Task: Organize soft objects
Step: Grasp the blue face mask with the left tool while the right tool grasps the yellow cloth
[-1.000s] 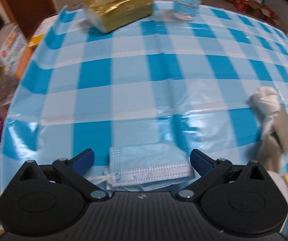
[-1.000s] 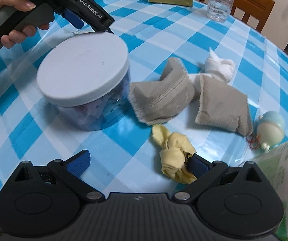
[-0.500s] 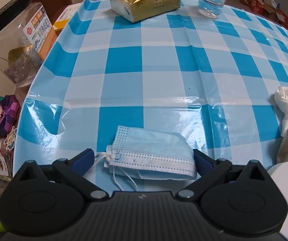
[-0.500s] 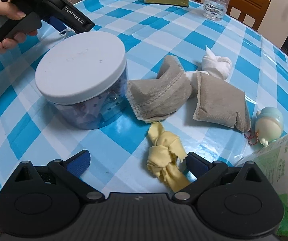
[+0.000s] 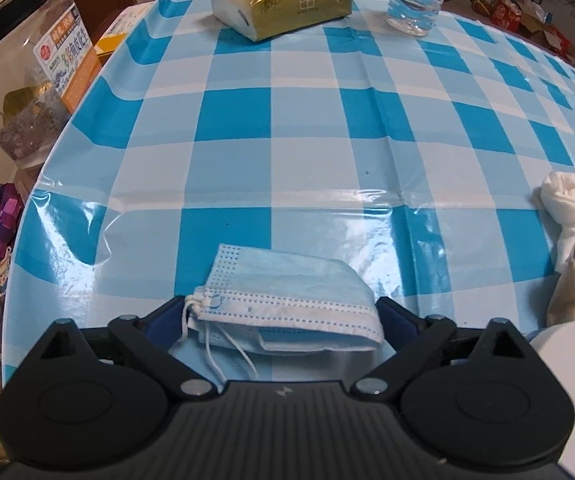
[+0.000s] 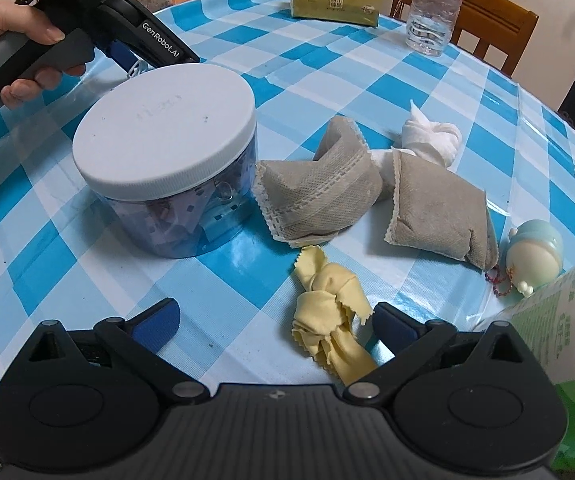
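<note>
A folded light-blue face mask (image 5: 287, 304) lies on the checked tablecloth near the table's left edge. My left gripper (image 5: 279, 316) straddles it and its jaws are closing, with the blue pads right at the mask's two ends; the mask looks unsqueezed. My right gripper (image 6: 275, 320) is open over a knotted yellow cloth (image 6: 331, 312), which lies just inside its right finger. Beyond it are two grey fabric pouches (image 6: 319, 196) (image 6: 439, 208) and a knotted white cloth (image 6: 431, 136).
A clear jar with a white lid (image 6: 167, 120) stands left of the pouches. A gold tissue pack (image 5: 283, 0) and a water bottle (image 5: 415, 4) sit at the far edge. A pale toy figure (image 6: 535, 252) and a wrapped paper roll (image 6: 559, 320) are at the right.
The left gripper's jaws have narrowed around the mask, and its view has swung left. In the right wrist view the left gripper and hand drew back toward the upper left. The right gripper kept still.
</note>
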Demonstrator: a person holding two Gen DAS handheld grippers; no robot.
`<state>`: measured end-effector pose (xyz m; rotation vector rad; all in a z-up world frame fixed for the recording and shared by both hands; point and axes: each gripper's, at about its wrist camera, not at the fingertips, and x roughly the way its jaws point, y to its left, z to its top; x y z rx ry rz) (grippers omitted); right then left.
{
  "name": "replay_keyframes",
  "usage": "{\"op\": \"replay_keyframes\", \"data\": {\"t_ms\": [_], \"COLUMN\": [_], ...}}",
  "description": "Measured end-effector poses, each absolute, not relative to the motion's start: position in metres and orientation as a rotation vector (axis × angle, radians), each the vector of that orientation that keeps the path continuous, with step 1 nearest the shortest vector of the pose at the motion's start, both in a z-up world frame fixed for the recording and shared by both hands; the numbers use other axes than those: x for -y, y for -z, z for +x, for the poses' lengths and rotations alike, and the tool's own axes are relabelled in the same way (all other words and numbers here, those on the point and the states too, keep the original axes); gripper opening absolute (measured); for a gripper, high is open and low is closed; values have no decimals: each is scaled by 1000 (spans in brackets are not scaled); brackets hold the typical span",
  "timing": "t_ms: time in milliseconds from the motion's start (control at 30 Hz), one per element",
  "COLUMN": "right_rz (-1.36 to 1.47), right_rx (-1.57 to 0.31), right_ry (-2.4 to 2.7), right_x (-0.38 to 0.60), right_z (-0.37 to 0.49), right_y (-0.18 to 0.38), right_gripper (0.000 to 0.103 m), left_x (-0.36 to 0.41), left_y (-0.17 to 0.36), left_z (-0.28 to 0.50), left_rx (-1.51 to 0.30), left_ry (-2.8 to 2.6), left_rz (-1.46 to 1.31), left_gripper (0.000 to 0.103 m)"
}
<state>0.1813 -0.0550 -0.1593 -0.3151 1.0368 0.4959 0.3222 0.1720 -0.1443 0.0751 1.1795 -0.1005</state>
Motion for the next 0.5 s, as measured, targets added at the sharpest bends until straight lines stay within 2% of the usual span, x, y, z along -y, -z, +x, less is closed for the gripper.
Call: {"op": "replay_keyframes", "data": {"t_ms": [67, 200, 267, 333, 500], "right_rz": [-315, -318, -308, -302, -303], "right_rx": [-1033, -1048, -1050, -1046, -1053], "right_ry": [-497, -491, -480, -480, -446], "right_x": [55, 55, 55, 56, 60], "right_z": [181, 181, 183, 183, 185], "right_y": [160, 160, 157, 153, 148], "right_gripper": [103, 103, 98, 84, 61], "left_x": [-171, -169, -169, -169, -169], "left_y": [143, 139, 138, 138, 137], "left_z": [321, 319, 320, 319, 318], "left_rx": [-1171, -1156, -1158, -1156, -1150], "left_ry": [105, 116, 123, 122, 130], "left_rz": [74, 77, 74, 80, 80], "left_gripper": [83, 81, 80, 79, 69]}}
